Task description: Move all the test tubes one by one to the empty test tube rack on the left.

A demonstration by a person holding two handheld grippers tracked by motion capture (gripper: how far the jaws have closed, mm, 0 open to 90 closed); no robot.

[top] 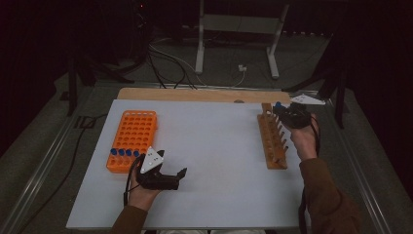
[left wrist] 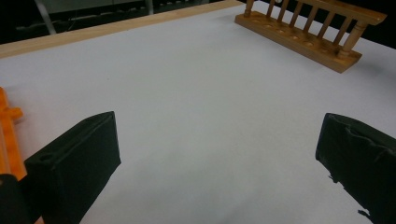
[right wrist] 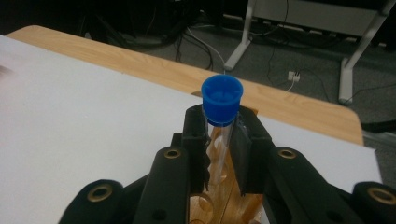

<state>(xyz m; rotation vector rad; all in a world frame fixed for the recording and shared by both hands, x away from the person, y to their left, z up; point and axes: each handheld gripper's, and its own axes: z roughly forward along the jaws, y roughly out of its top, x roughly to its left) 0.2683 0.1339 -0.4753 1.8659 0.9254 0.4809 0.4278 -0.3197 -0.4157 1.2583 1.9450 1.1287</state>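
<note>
Currently, a blue-capped tube [right wrist: 221,116] is pinched by the right gripper [right wrist: 219,140] above the wooden rack [top: 272,141]; the left gripper [top: 168,179] is held spread over the tabletop [top: 214,146].

Clear glossy tube [right wrist: 219,140], matt wooden rack [top: 272,141]

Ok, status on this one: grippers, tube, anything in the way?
Right gripper shut on blue-capped tube, above wooden rack. Left gripper open, idle. Nothing in the way.

Left claw [top: 181,174] agape, right claw [top: 278,111] clamped.
</note>
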